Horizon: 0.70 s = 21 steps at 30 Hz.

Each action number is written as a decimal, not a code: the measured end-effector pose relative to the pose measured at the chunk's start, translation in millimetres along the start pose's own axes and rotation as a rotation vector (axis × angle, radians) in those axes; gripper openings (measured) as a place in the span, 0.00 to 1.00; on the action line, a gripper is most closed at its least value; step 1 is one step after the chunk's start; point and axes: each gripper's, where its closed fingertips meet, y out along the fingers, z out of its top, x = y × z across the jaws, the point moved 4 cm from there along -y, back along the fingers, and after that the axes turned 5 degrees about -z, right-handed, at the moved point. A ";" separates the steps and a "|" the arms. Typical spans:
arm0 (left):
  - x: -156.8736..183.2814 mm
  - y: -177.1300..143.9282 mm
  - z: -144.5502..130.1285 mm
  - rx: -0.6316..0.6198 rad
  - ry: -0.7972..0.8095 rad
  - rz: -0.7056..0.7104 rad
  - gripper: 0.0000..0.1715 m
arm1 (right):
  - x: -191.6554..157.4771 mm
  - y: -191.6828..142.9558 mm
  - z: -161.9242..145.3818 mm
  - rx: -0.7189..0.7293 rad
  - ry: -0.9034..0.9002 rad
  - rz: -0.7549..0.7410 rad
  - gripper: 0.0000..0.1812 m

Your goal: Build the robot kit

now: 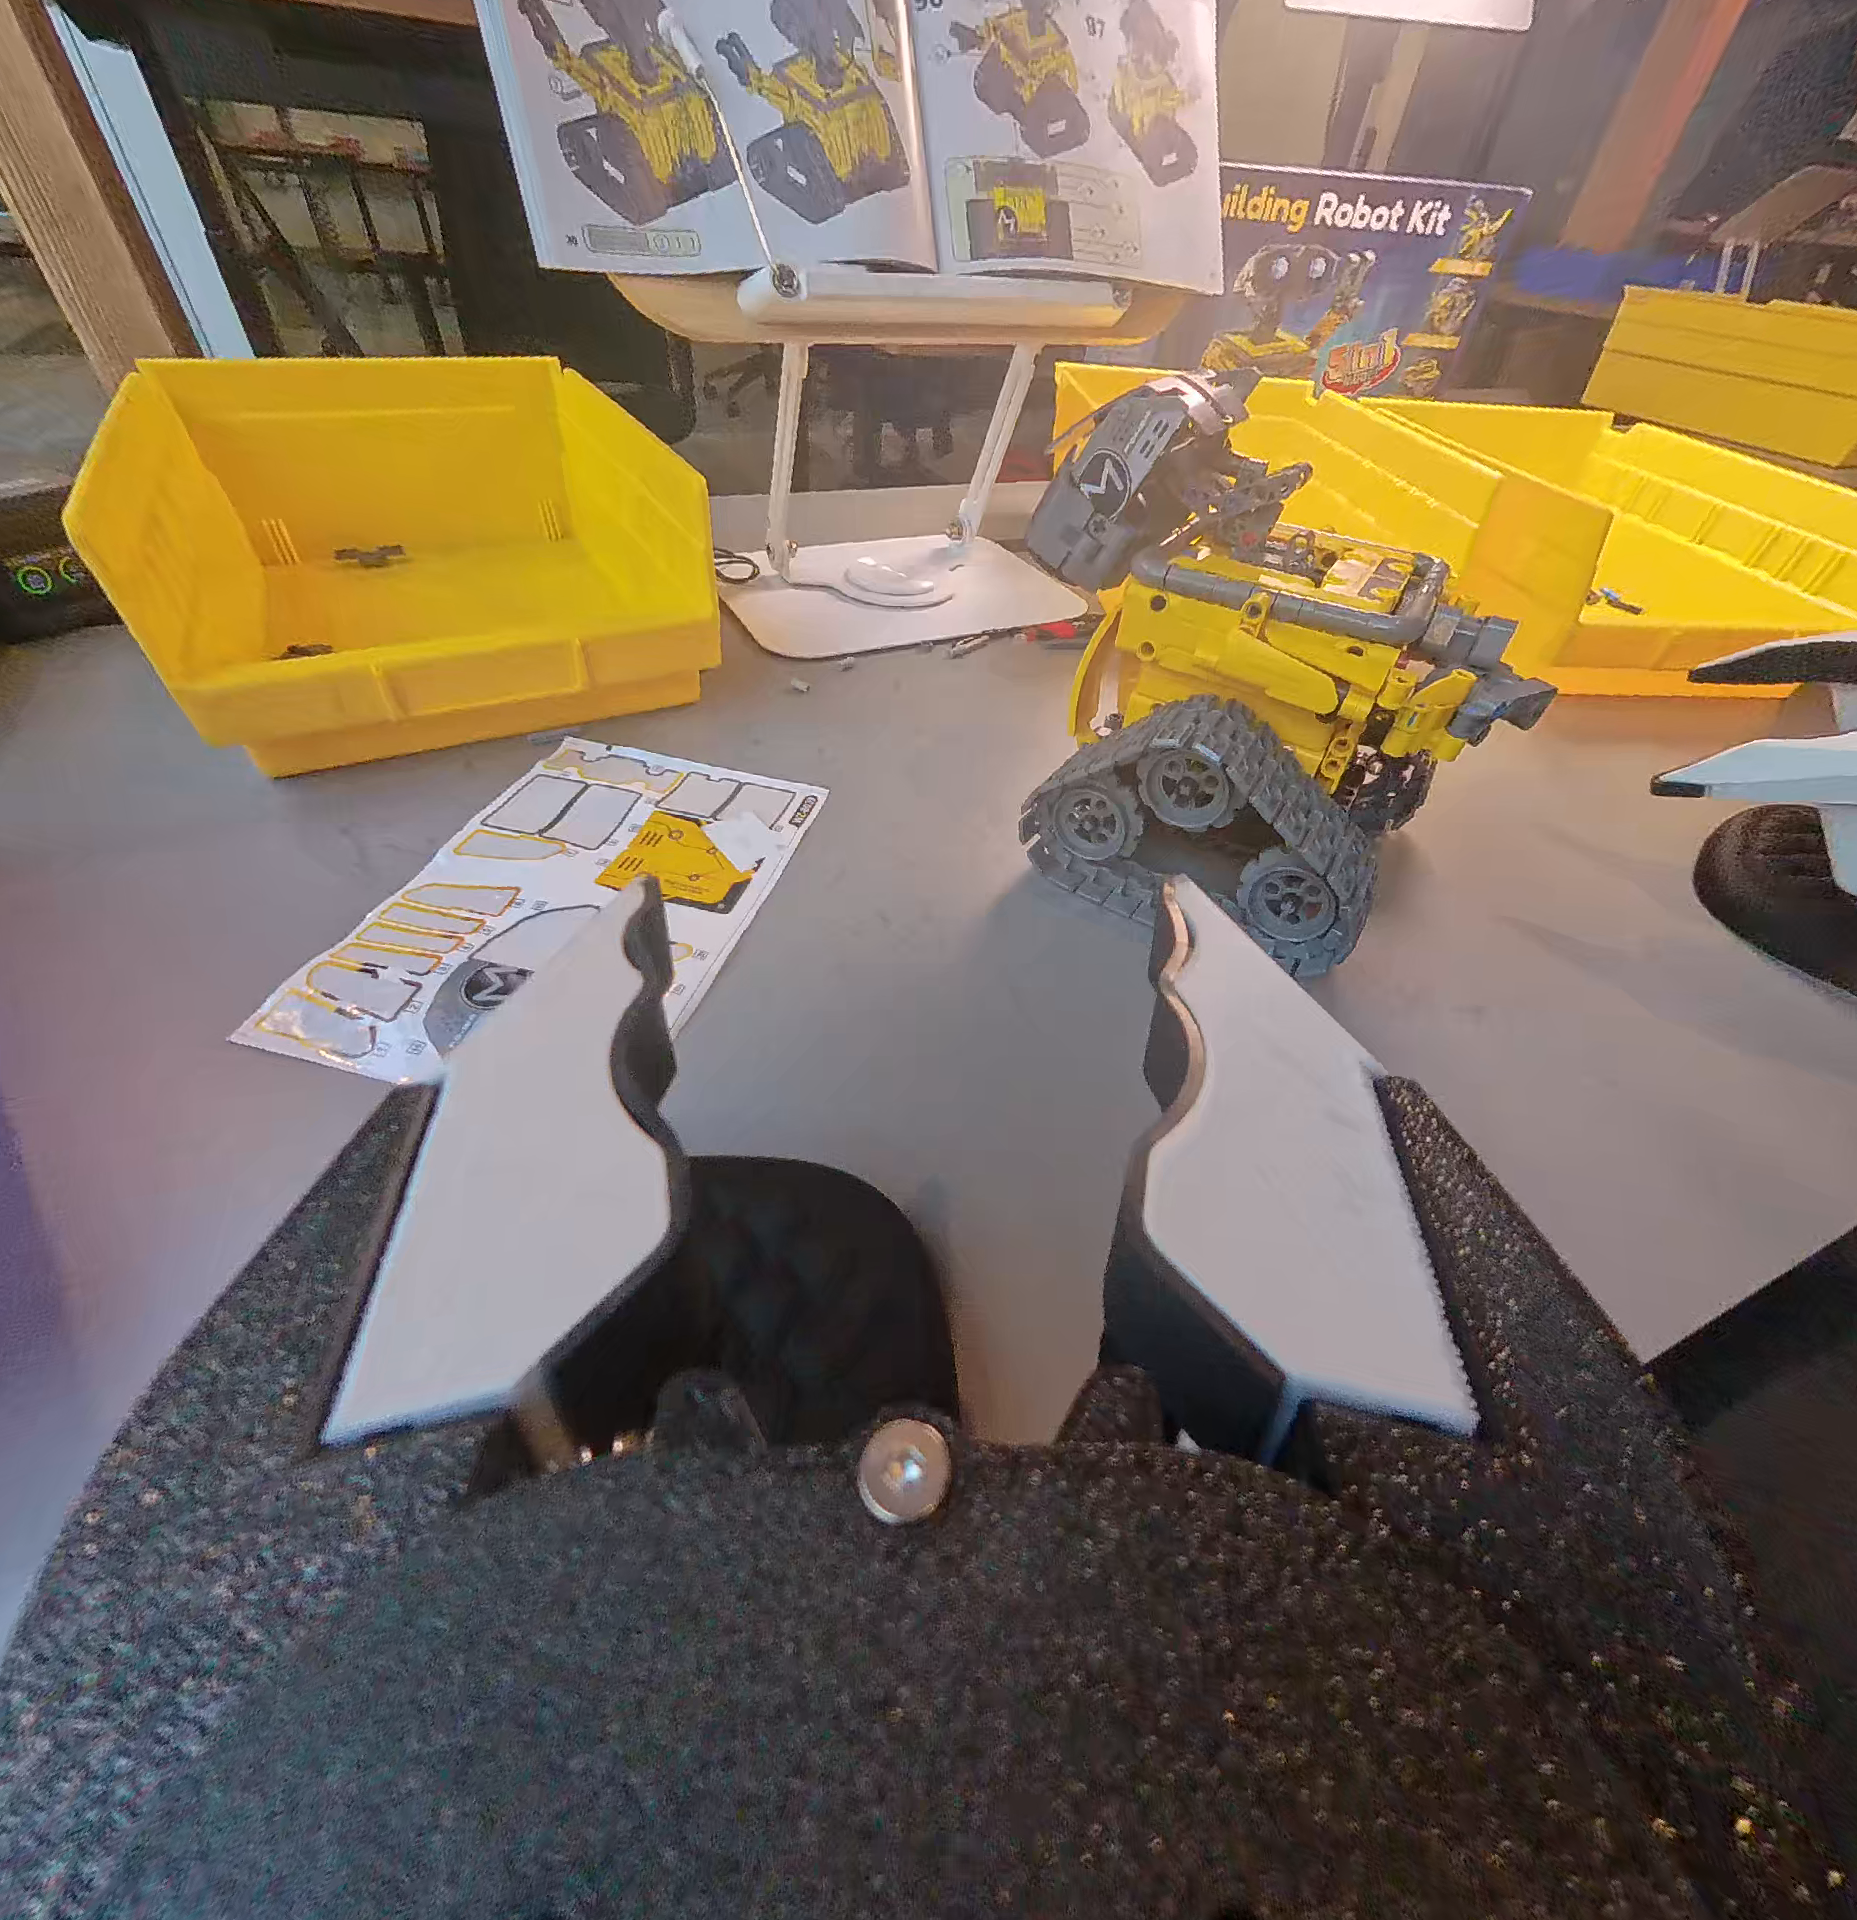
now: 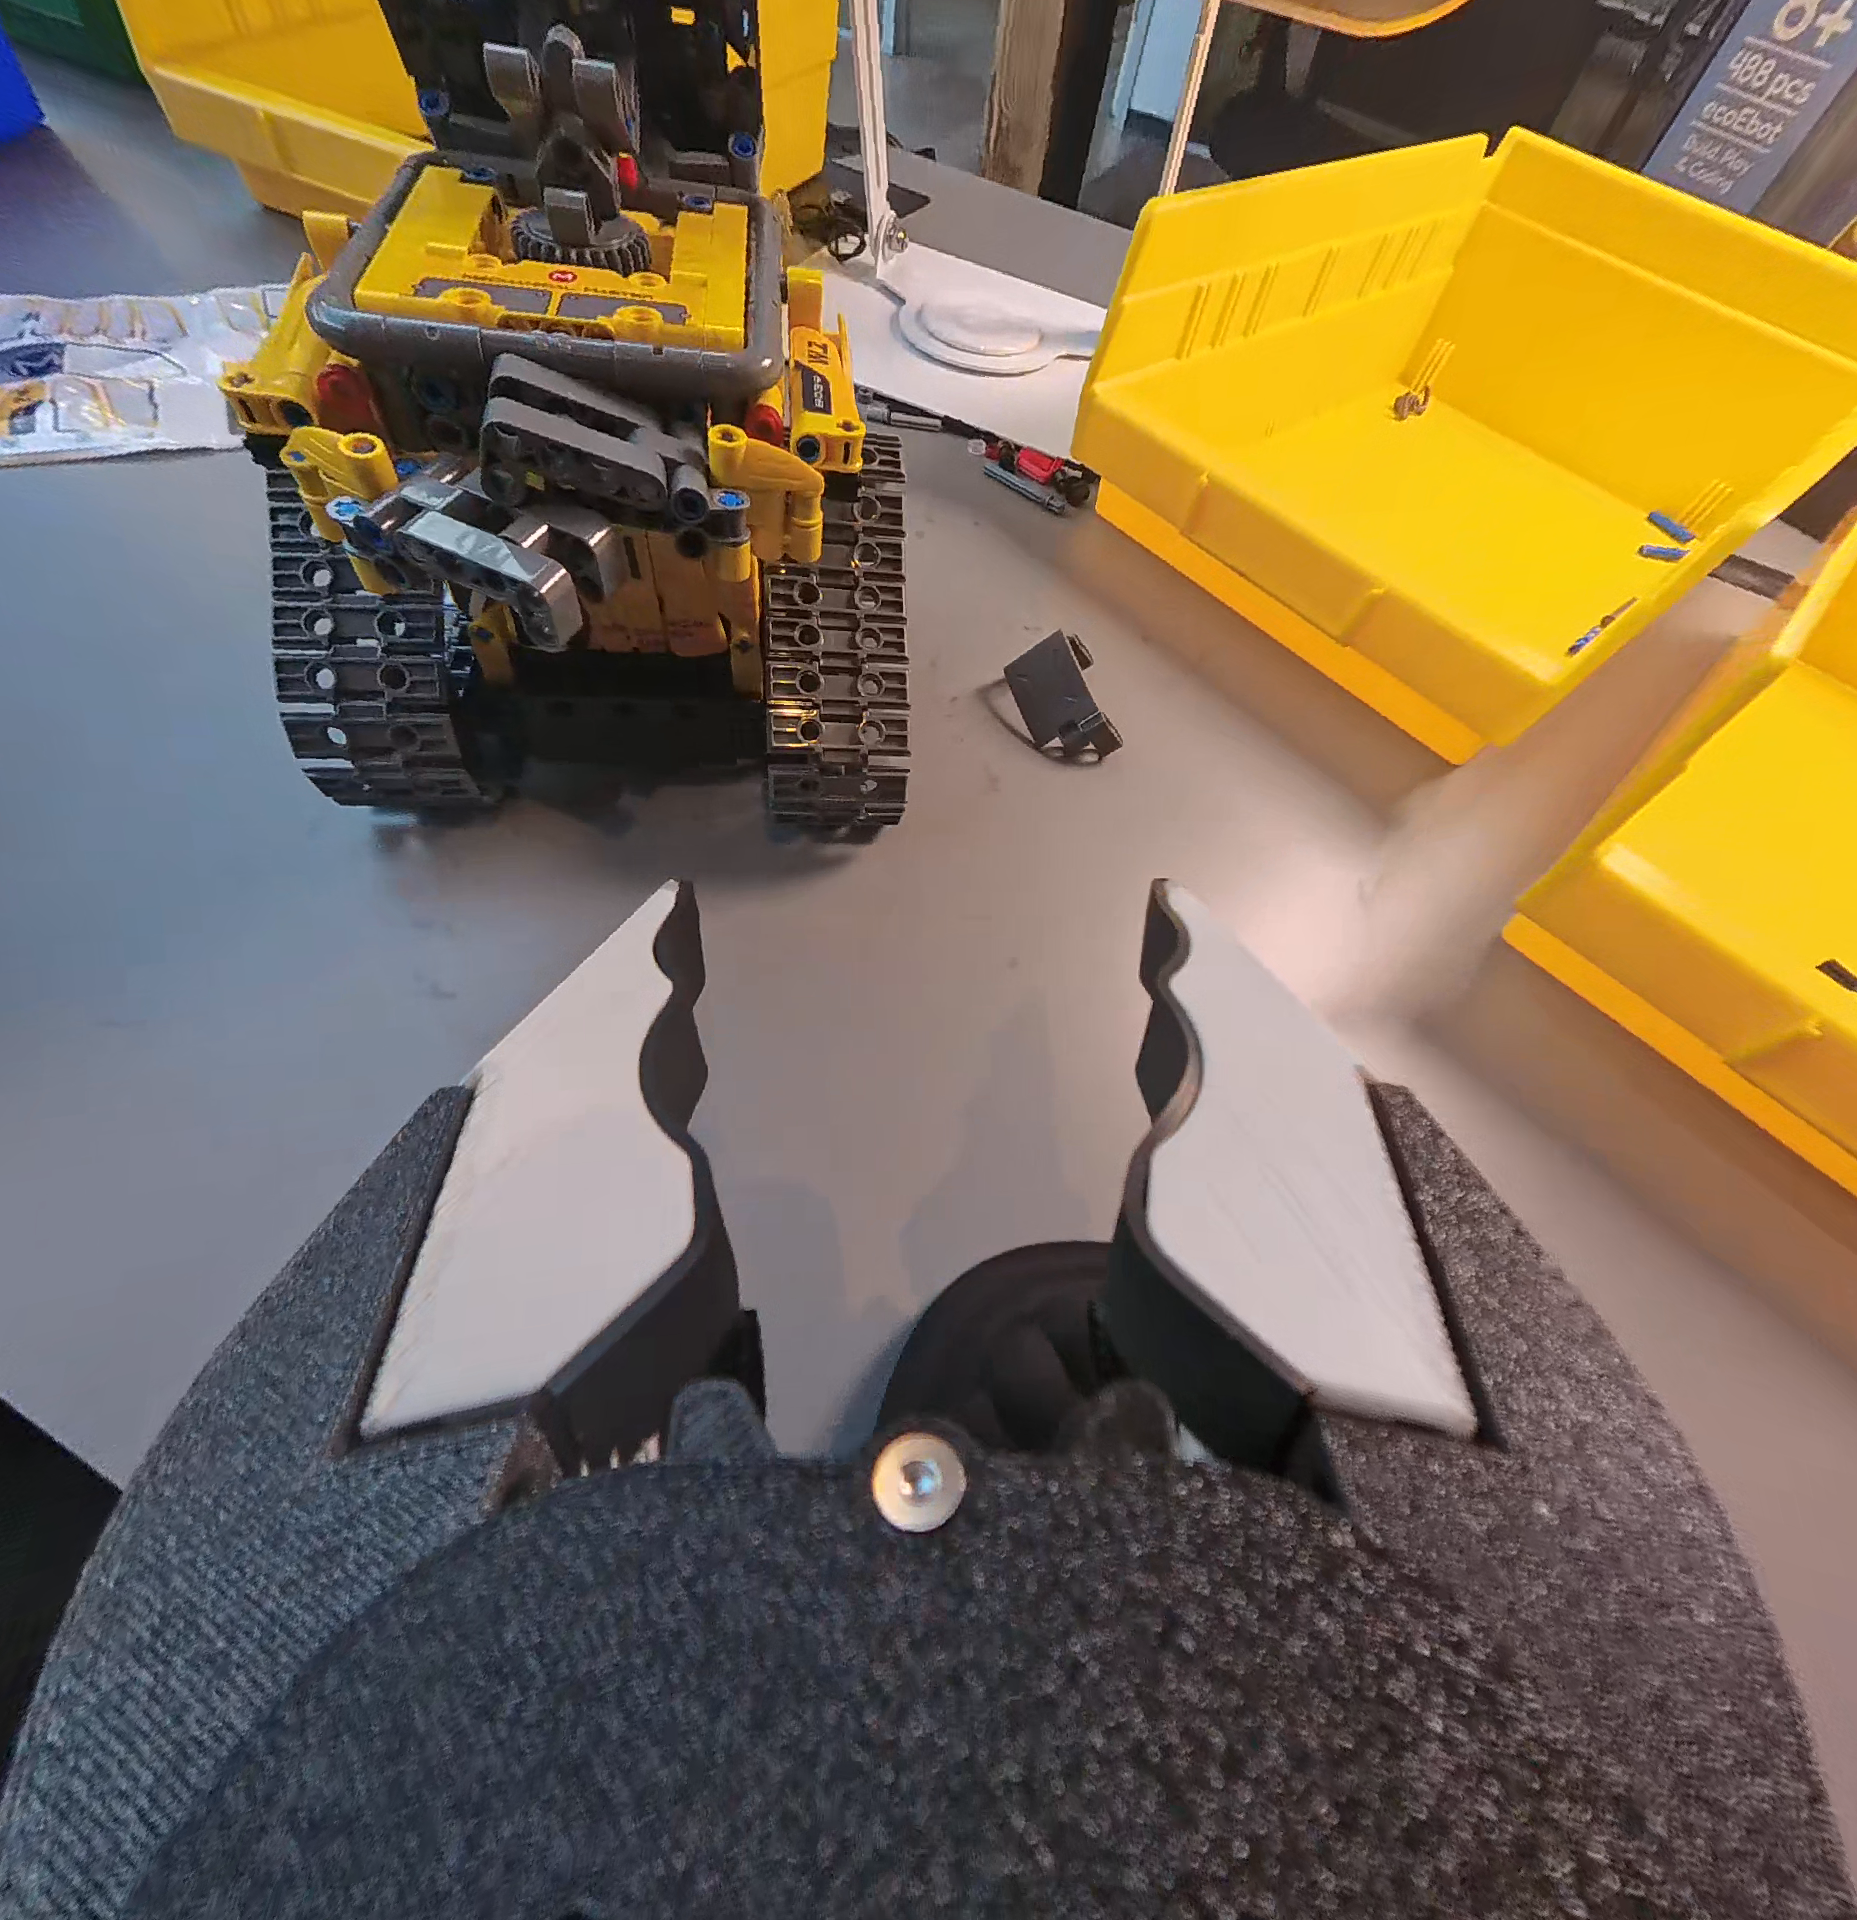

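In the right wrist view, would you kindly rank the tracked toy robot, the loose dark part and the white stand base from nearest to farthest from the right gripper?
1. Tracked toy robot, ahead and left of the right gripper.
2. Loose dark part, ahead and right; nearly as close.
3. White stand base, far behind both.

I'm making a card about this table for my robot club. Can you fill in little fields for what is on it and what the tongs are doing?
Left tongs: open, empty, above the grey table
Right tongs: open, empty
Nearest to both: yellow tracked toy robot, standing upright
Beside left tongs: sticker sheet, flat
Loose part: small dark piece, right of the robot
Bins: yellow bin, nearly empty
Behind: open instruction booklet on a white stand
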 end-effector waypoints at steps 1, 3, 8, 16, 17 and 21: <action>1.2 1.4 0.0 -0.005 0.007 0.000 0.53 | -0.4 1.1 -0.1 0.001 0.007 0.005 0.47; 4.0 4.5 -0.4 -0.012 0.015 0.000 0.54 | 0.2 1.8 0.5 0.006 0.011 0.006 0.47; 11.2 15.1 0.9 -0.015 0.037 -0.012 0.54 | 8.3 2.2 6.3 0.008 -0.013 -0.013 0.47; 34.7 33.1 -5.8 -0.052 0.054 -0.074 0.54 | 14.2 -10.4 -3.3 0.058 0.022 -0.067 0.48; 36.7 35.1 -6.1 -0.051 0.053 -0.083 0.54 | 14.8 -15.9 -2.7 0.070 0.020 -0.088 0.47; 42.0 40.4 -7.2 -0.063 0.042 -0.111 0.53 | 7.0 -31.9 2.7 0.090 0.033 -0.072 0.45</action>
